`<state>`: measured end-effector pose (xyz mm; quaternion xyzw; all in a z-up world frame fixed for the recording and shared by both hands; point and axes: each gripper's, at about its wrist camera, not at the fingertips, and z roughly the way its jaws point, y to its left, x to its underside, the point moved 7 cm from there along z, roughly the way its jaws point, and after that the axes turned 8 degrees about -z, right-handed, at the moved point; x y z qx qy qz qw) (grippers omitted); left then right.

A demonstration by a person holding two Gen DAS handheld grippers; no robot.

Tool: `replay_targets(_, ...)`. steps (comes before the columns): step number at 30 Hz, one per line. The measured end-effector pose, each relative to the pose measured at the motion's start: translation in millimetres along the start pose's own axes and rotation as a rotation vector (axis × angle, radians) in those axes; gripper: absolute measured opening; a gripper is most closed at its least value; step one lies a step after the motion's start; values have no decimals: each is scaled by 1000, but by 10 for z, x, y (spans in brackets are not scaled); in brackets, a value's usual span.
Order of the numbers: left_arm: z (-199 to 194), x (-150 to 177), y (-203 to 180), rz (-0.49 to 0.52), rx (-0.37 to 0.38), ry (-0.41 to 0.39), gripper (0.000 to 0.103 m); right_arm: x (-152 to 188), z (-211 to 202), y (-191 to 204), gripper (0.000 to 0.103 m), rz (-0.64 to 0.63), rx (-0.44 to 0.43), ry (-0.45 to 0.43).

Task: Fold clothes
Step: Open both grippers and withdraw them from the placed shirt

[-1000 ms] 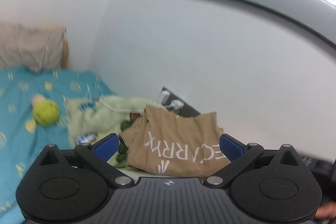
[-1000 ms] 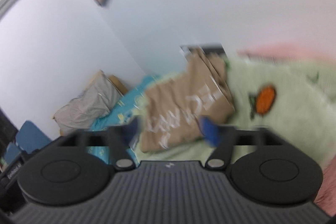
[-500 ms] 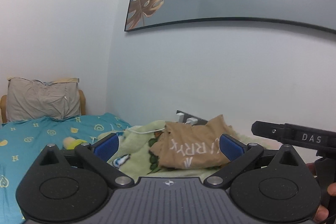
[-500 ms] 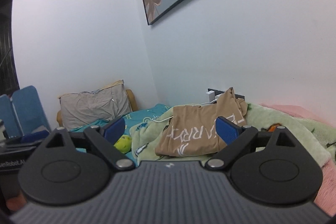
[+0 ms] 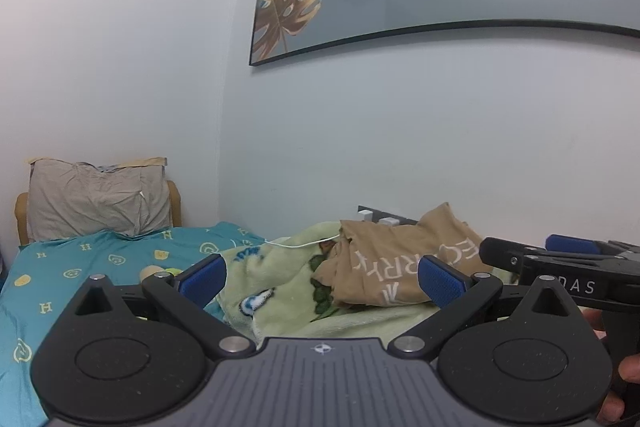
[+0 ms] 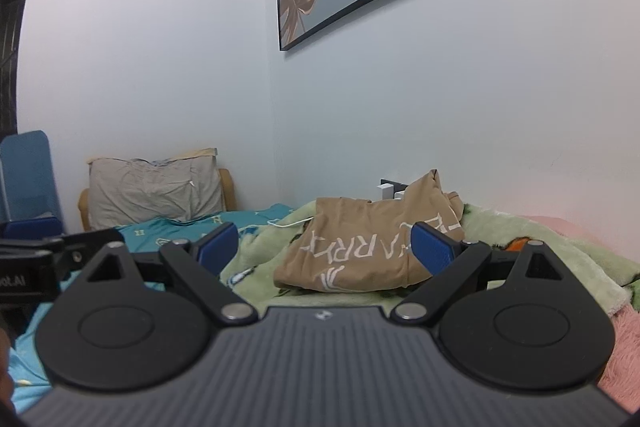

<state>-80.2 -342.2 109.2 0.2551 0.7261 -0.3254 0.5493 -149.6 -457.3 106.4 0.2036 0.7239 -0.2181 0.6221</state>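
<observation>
A tan T-shirt with white lettering lies bunched on a pale green blanket on the bed, against the wall. It also shows in the right wrist view. My left gripper is open and empty, held level in front of the shirt and apart from it. My right gripper is open and empty, also short of the shirt. The right gripper shows at the right edge of the left wrist view. The left gripper shows at the left edge of the right wrist view.
A teal patterned sheet covers the bed to the left, with a grey pillow at the headboard. A white cable runs over the blanket to a wall socket. A pink blanket lies at the right. The white wall stands close behind.
Both grippers have tilted up and drawn back from the shirt to a level view of the room. The shirt lies where it was. The right gripper came into the left wrist view.
</observation>
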Motion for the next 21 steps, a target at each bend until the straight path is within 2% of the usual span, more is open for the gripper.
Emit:
replay_targets(6, 50, 70, 93, -22, -20, 7, 103, 61, 39, -5, 95, 17, -13, -25)
replay_targets(21, -59, 108, 56, 11, -10, 9, 103, 152, 61, 60, 95, -6, 18, 19)
